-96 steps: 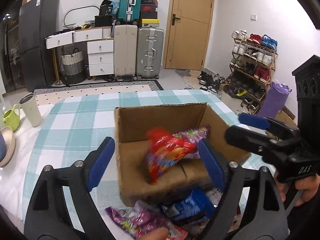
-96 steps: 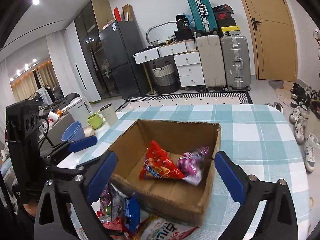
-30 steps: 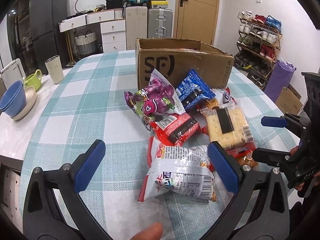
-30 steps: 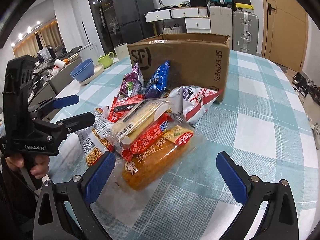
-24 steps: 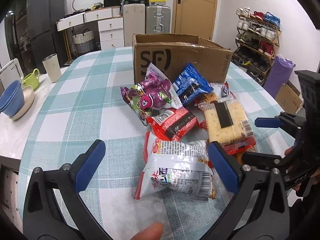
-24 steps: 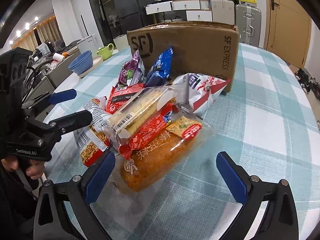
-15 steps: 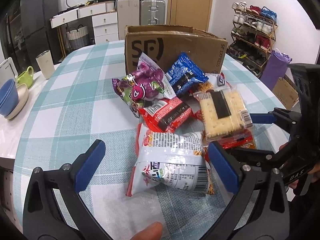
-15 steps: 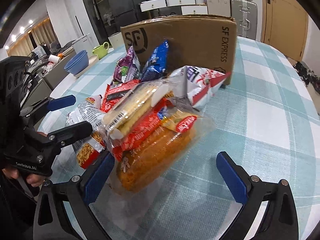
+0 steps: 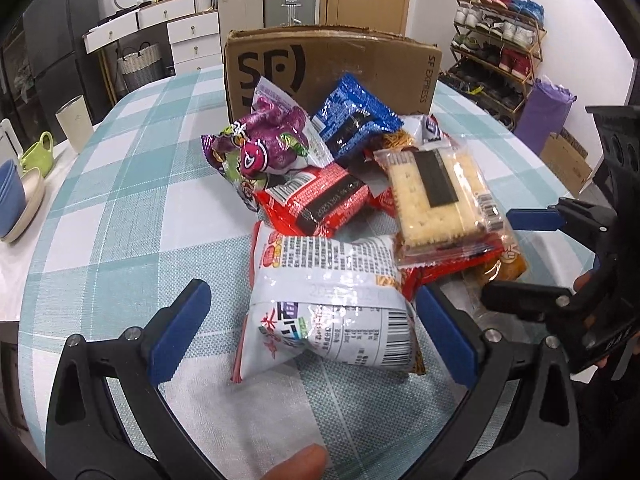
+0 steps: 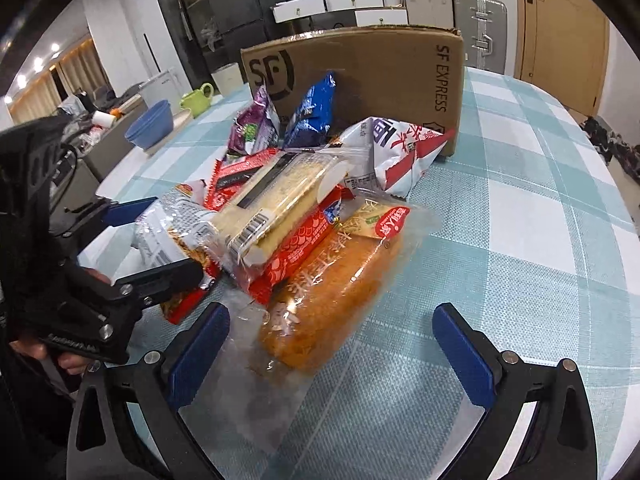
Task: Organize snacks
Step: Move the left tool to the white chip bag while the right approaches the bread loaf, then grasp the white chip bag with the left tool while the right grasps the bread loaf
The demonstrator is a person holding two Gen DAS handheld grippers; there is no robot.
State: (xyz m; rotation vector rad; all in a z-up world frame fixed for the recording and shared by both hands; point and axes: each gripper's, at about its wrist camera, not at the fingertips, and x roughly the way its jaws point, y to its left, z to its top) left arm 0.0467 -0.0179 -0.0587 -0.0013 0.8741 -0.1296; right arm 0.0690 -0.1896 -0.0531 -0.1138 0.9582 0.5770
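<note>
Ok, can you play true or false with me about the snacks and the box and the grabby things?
1. The cardboard box stands behind the snack pile. True.
2. The left gripper is squeezing the white noodle packet. False: its jaws are wide open on either side of it.
3. The cracker pack lies on top of other snacks. True.
4. The right gripper is shut on the orange bread bag. False: it is open, the bag lies on the table.
5. The blue packet leans by the box. True.

My claws wear matt blue pads [image 9: 180,332] on black plastic. The snack packets [image 9: 328,312] are glossy, crinkled film. The cardboard box [image 9: 360,60] is dull; the checked tablecloth [image 10: 540,240] is woven.
</note>
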